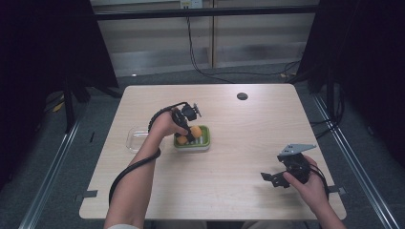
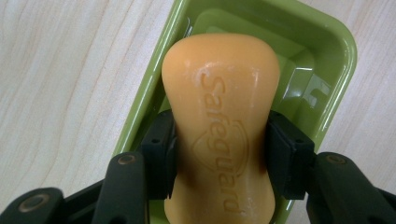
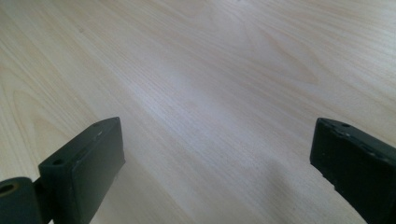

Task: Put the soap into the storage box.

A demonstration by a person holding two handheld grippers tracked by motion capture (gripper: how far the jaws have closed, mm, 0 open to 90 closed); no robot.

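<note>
An orange bar of soap [image 2: 219, 126] with raised lettering is pinched at its narrow waist by my left gripper [image 2: 220, 156], both black pads pressing its sides. It hangs just over a green soap dish [image 2: 327, 60]. In the high view the left gripper [image 1: 188, 132] points down at that green dish [image 1: 204, 142] in the middle of the table, with the soap [image 1: 195, 130] orange between its jaws. My right gripper [image 1: 273, 179] rests low near the front right of the table, jaws wide apart. In the right gripper view, the right gripper [image 3: 217, 154] has only bare wood between its jaws.
A clear plastic lid or tray [image 1: 135, 139] lies just left of the green dish, partly behind the left forearm. A small dark round disc [image 1: 242, 96] sits near the table's far edge. The wooden table [image 1: 239, 200] spreads wide to the right and front.
</note>
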